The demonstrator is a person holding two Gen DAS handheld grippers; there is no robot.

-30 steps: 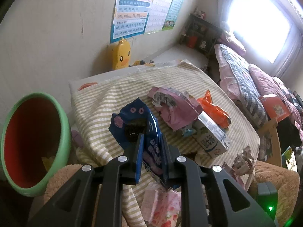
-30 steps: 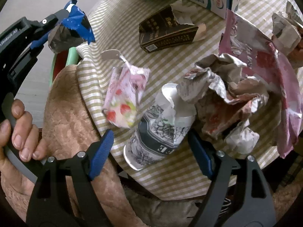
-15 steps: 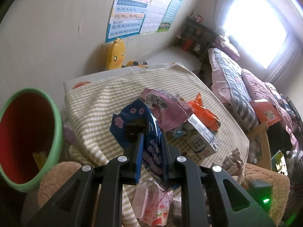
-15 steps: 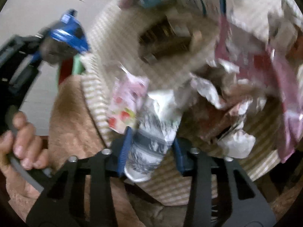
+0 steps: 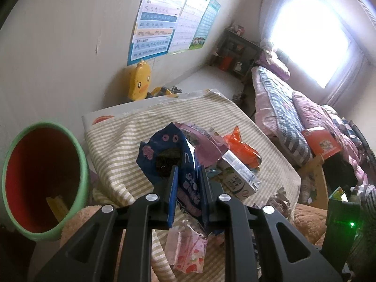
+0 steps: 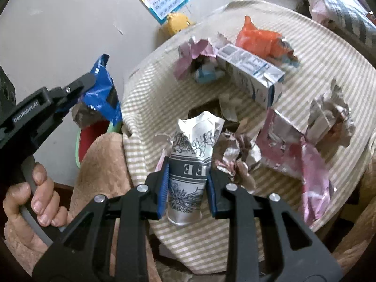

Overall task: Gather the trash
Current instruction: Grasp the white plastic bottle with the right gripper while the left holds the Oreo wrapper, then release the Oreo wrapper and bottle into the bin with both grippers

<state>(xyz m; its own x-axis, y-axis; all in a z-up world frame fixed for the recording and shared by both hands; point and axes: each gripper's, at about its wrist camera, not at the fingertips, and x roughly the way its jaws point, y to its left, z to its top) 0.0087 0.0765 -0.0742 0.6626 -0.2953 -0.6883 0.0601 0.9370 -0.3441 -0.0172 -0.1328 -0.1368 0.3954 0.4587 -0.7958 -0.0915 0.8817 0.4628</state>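
Right wrist view: right gripper pinches a crushed printed paper cup over the near edge of the striped tablecloth. Left gripper is clamped on a blue snack wrapper, held near the table's left edge beside the green bin. Milk carton and orange wrapper lie toward the far edge.

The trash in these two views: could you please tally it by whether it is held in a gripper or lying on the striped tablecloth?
Held: 2, the blue snack bag and the crushed black-and-white paper cup.
Lying, as far as can be made out: 7, among them the orange wrapper and the white milk carton.
Total: 9.
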